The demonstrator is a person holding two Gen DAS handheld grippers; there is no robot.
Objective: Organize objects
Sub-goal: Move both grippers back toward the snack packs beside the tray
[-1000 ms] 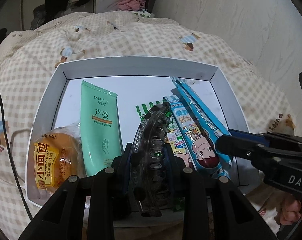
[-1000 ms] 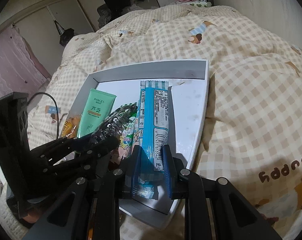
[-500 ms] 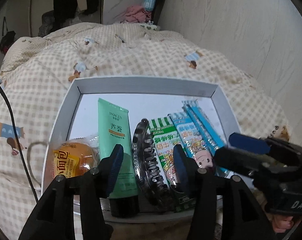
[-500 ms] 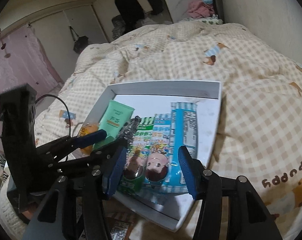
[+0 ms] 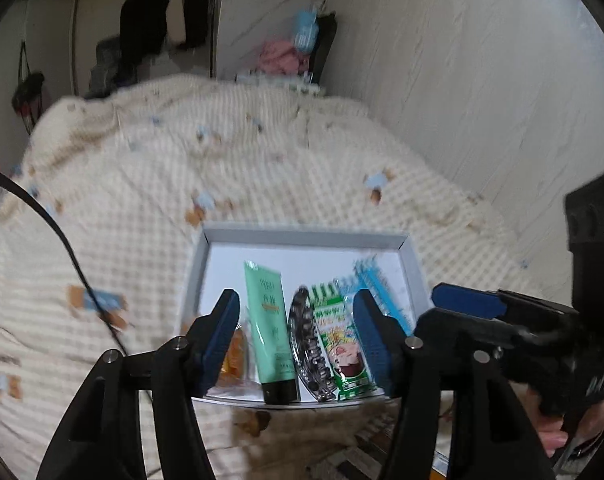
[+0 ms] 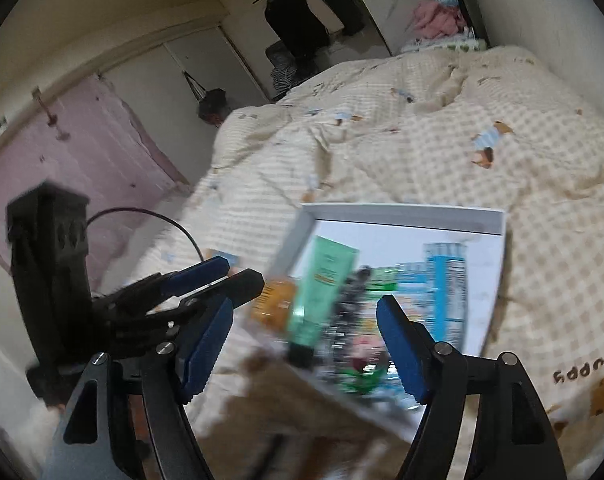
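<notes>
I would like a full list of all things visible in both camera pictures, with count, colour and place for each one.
Shallow white cardboard tray: one, white with grey walls, on the bed.
Green plastic tube with black cap: one, in the tray, left of centre.
Orange bread packet: one, at the tray's left edge, partly hidden.
Dark transparent hair claw: one, right of the tube.
Green snack stick: one, right of the claw.
Blue snack sticks: blue, at the tray's right; count unclear.
Checked beige quilt: one, covers the bed.
Pink cloth: one, far corner.
Dark hanging clothes: several, back wall.
Black cable: one, over the quilt at left.
Left tool: black with blue pads, opening, holds nothing.
Right tool: the same, opening, holds nothing.
</notes>
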